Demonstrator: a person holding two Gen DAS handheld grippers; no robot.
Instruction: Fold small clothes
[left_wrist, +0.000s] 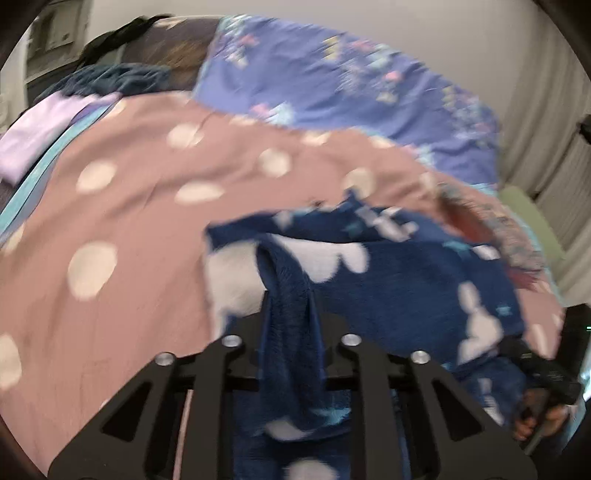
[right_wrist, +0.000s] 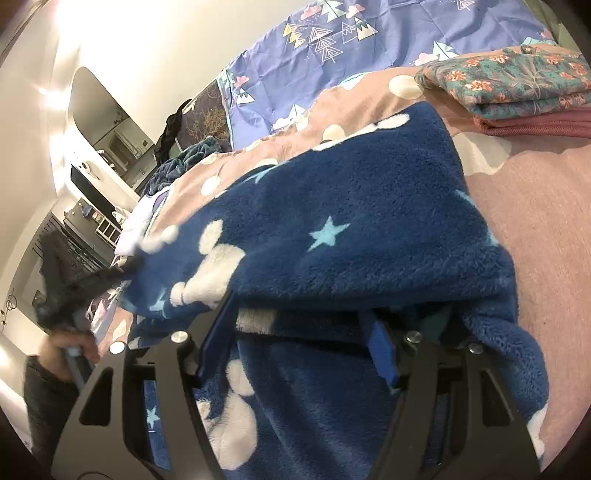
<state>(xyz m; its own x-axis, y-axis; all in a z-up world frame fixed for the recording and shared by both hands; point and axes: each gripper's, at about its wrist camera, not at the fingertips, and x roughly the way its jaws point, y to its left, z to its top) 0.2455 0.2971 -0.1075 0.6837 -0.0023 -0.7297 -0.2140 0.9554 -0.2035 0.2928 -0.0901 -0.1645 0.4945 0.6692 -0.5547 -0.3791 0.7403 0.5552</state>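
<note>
Fleece garment: navy (right_wrist: 332, 236), white blobs and pale stars, lying part-folded on pink dotted duvet (left_wrist: 147, 221).
Feel: plush, floppy, light; likely holds no crease and sags off any single pinch.
Left gripper (left_wrist: 291, 314): jaws nearly together, a hanging fold of the fleece pinched between them.
Right gripper (right_wrist: 306, 332): blue fingers (right_wrist: 384, 354) spread wide, fleece lying between them, not pinched.
Best hold: probably corners or hem, both edges at once.
Nearby: folded floral cloth (right_wrist: 517, 81), well apart.

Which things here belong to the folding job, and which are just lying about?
In the job:
- navy fleece garment
- left gripper, clamped on a fold of it
- right gripper, jaws apart

Lying about:
- folded floral cloth
- purple pillow
- lilac cloth
</note>
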